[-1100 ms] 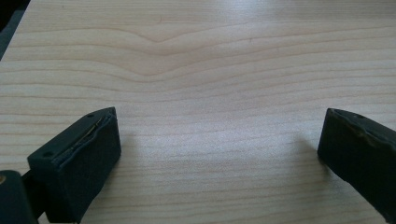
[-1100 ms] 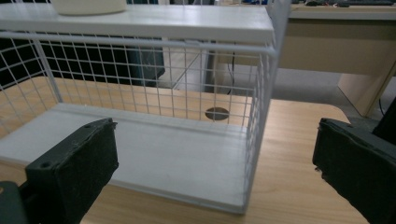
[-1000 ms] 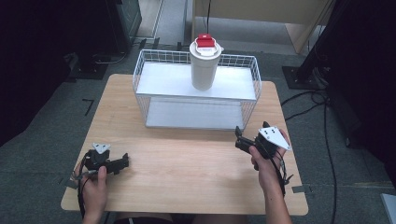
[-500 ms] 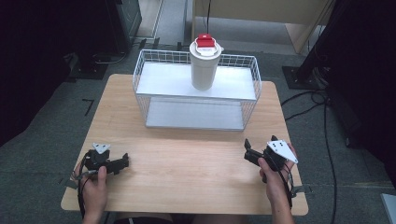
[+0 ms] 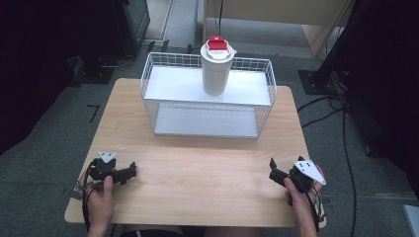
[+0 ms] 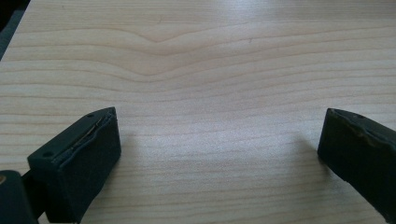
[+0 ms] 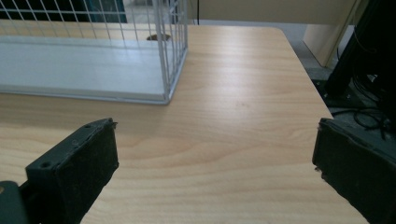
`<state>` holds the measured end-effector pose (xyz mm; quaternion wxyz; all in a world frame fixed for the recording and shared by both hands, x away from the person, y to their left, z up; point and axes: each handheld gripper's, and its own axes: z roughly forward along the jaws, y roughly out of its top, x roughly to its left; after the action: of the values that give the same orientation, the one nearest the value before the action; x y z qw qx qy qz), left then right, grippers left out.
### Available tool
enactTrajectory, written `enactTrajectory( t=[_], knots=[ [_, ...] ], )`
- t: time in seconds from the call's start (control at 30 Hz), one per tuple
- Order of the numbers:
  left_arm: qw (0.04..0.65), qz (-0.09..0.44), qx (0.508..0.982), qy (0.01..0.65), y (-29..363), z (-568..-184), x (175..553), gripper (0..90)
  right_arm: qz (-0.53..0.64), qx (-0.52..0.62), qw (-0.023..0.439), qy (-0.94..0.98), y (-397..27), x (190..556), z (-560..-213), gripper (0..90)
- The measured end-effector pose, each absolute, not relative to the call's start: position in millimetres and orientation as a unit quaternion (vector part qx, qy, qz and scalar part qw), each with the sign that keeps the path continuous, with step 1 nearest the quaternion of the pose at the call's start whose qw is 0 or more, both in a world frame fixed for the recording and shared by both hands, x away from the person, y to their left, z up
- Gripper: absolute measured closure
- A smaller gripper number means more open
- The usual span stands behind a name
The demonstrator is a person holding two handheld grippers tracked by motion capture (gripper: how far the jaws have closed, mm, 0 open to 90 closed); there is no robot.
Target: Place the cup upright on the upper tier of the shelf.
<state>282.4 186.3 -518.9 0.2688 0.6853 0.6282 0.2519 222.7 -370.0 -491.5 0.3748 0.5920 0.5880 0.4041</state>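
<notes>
A white tumbler (image 5: pixel 216 71) with a red lid stands upright on the upper shelf of a white wire rack (image 5: pixel 173 92) at the back of the wooden table (image 5: pixel 207 173). My left gripper (image 5: pixel 130 171) rests low at the near left of the table. In the left gripper view it (image 6: pixel 219 144) is open, with only bare wood between its jaws. My right gripper (image 5: pixel 273 173) sits at the near right, well short of the rack. It (image 7: pixel 215 149) is open too, with nothing between its jaws, and the rack's corner (image 7: pixel 169 70) shows ahead to the left.
The rack has a lower white shelf (image 5: pixel 207 122) with nothing on it. Bare wood lies between the two grippers. Dark stands and cables (image 5: pixel 341 106) lie on the floor to the right of the table. The table's right edge (image 7: pixel 308 74) is close to my right gripper.
My right gripper has drawn back from near the rack toward the near right edge of the table. The left gripper has stayed put.
</notes>
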Motion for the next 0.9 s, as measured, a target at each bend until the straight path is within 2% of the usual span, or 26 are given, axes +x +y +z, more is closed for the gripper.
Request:
enactTrajectory(
  t=[0.67, 0.8, 0.9],
  knots=[
    [0.269, 0.252, 0.685, 0.628, 186, -519, 282, 0.0, 0.348, 0.624, 0.354, 0.604, -401, 191, -520, 0.3],
    [0.269, 0.252, 0.685, 0.628, 186, -519, 282, 0.0, 0.333, 0.628, 0.341, 0.616, -402, 189, -521, 0.3],
    [0.269, 0.252, 0.685, 0.628, 186, -519, 282, 0.0, 0.31, 0.632, 0.311, 0.638, -403, 191, -523, 0.3]
  ],
)
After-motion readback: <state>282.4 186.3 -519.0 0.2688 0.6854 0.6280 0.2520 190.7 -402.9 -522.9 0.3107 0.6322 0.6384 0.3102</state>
